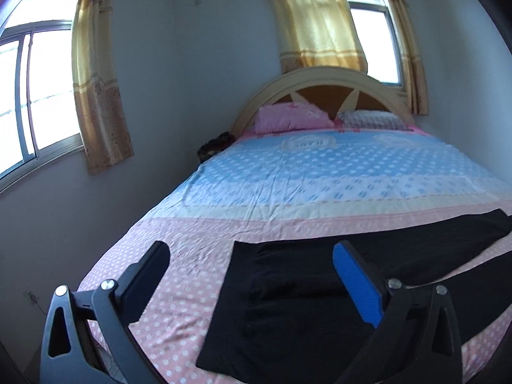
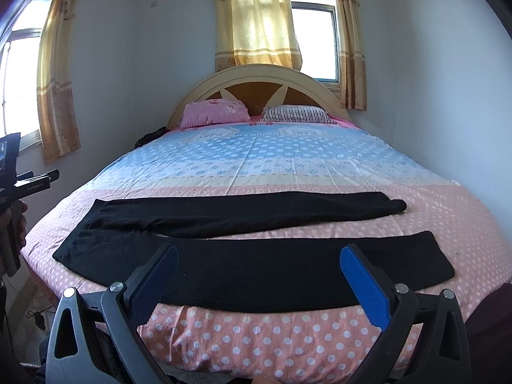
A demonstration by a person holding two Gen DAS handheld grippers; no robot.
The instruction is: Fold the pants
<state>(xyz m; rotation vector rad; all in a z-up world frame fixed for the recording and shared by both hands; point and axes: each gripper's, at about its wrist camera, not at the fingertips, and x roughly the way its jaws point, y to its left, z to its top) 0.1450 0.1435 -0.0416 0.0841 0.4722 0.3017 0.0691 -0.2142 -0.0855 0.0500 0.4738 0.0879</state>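
Jaws: left gripper [image 1: 251, 257] and right gripper [image 2: 259, 260] spread wide, empty | black pants [image 2: 243, 256] flat, unfolded, legs apart | polka-dot bedsheet [image 2: 256, 336]

Both wrist views low at bed [image 2: 320, 172] foot, facing headboard [image 2: 256, 76]

Black pants [image 2: 256, 256] cover the near bed [image 2: 288, 166] strip; bare sheet beyond reaches the far pillows [image 2: 214, 112].
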